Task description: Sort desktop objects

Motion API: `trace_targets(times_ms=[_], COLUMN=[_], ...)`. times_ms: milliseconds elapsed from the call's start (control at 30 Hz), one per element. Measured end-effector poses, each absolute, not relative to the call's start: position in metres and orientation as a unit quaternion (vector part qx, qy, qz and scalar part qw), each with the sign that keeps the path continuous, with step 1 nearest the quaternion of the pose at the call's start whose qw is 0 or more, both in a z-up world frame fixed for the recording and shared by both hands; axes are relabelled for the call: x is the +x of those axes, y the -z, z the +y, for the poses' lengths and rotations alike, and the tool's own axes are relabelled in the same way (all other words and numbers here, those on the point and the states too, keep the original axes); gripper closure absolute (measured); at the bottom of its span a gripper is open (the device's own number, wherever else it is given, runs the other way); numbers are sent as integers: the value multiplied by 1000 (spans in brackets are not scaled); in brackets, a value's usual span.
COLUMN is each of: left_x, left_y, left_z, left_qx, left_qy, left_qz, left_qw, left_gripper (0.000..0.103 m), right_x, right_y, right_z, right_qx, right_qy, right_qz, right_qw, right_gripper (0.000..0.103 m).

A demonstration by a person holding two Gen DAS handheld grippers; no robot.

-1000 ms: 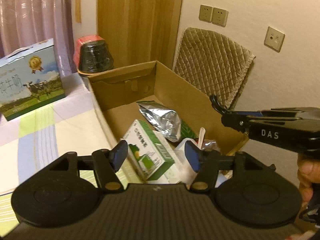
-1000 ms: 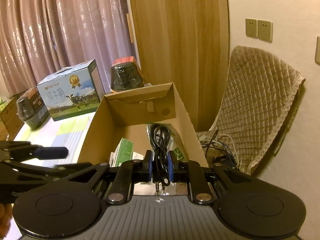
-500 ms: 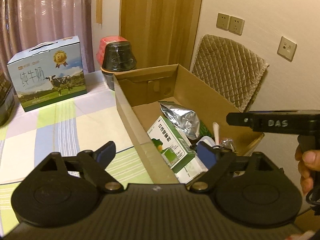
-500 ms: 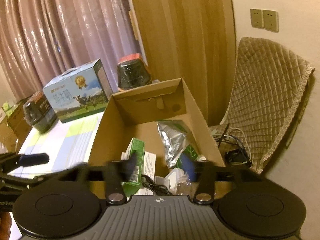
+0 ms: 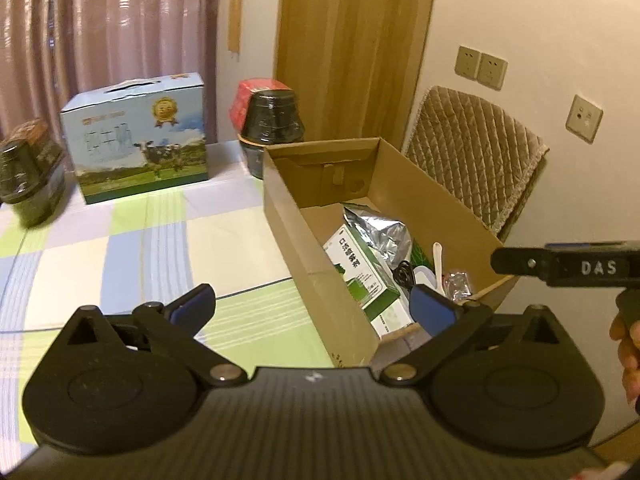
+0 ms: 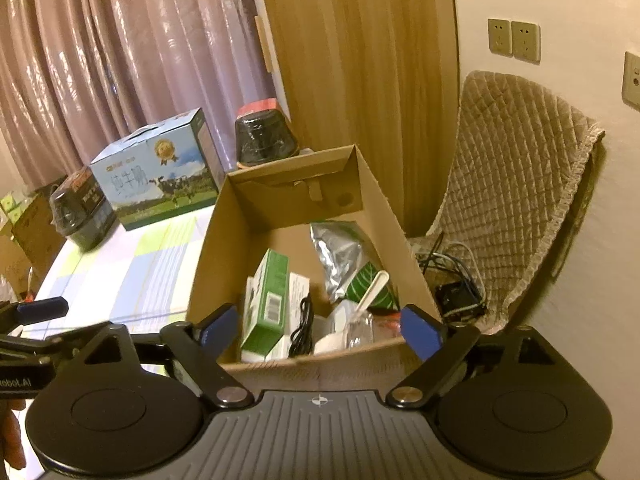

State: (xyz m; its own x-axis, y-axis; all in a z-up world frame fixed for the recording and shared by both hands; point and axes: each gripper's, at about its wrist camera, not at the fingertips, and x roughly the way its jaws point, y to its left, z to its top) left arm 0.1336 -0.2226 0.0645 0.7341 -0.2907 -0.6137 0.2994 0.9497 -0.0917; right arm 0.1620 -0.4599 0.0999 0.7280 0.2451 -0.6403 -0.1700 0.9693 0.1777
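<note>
Now both spread wide and opening further, nothing between the pads: right claw (image 6: 320,330) poised over the near rim of the cardboard box (image 6: 208,248), left claw (image 5: 314,312) straddling that box's left wall. Inside, at twelve o'clock from the right claw: black cable (image 6: 304,326), green carton (image 6: 268,300), foil pouch (image 6: 340,248), white spoon (image 6: 372,294). Off at ten o'clock on the checked table (image 5: 132,248), milk box (image 5: 140,140).
</note>
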Motion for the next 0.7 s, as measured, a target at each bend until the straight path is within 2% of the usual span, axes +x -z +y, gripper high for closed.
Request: trace_targets(times_ms=[133,700], left_x=[116,55], left_y=[-75,-97], left_z=[-214,-182], left_qx=[-2,-34], left_qy=[148,93], left_qz=[328,343], left_qw=[933,934], left_gripper=[1,1], right_x=[142,83], right_y=[-111,-145], right_z=[-454,-438], right_qx=[43,14], right_qy=[-113,-115], right_qz=[347,341], right_qw=[930,933], right_gripper=[2,2])
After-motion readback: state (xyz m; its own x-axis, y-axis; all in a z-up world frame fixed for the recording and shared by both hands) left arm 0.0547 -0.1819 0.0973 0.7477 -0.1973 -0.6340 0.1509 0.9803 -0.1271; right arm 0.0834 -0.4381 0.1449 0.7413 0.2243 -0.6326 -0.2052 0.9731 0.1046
